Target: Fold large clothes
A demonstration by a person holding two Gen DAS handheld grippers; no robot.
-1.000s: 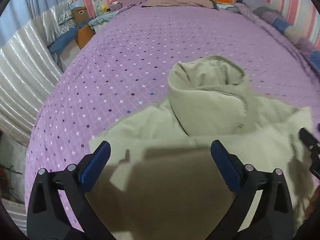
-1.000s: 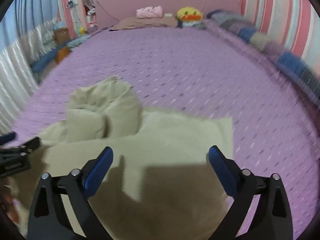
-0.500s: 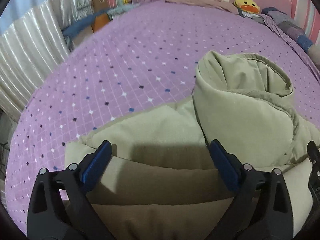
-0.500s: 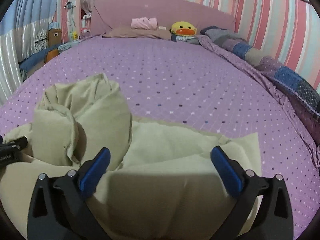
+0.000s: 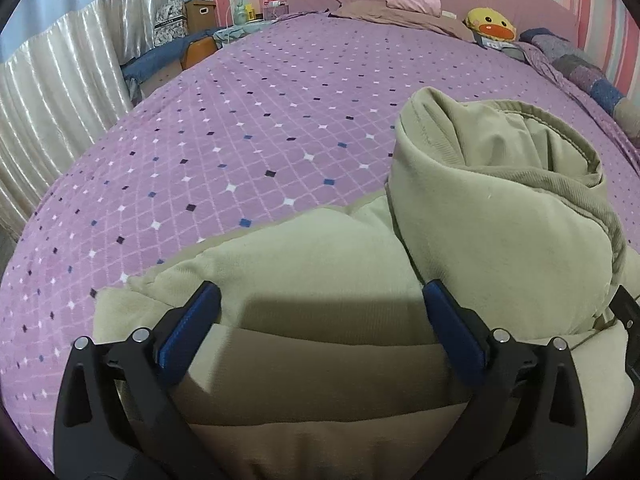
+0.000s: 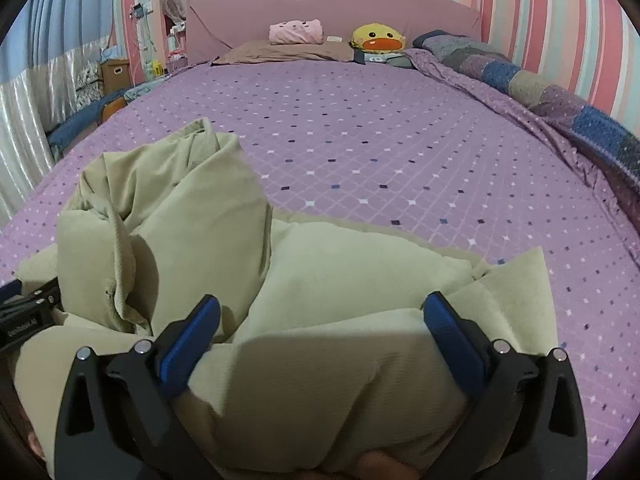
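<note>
A large pale olive hooded garment (image 5: 320, 264) lies on the purple diamond-patterned bed (image 5: 240, 120), stacked in folded layers at the near edge. Its hood (image 5: 500, 220) stands bunched up on the right in the left wrist view and on the left (image 6: 168, 208) in the right wrist view. My left gripper (image 5: 320, 292) hangs open just over the folded layers on the garment's left part, pads clear of the cloth. My right gripper (image 6: 322, 304) is open too, low over the garment's (image 6: 360, 280) right part. Each gripper's tip shows at the other view's edge.
At the head of the bed (image 6: 360, 120) lie a brown pillow (image 6: 288, 52), a pink folded item (image 6: 296, 32) and a yellow duck plush (image 6: 378, 38). A patchwork quilt (image 6: 560, 96) runs along the right side. Curtains (image 5: 52, 92) and boxes (image 5: 200, 14) stand off the bed's left side.
Both grippers have sunk toward the garment, which now fills the lower half of each view. A folded layer now lies under the fingers. Both pairs of jaws stay wide apart.
</note>
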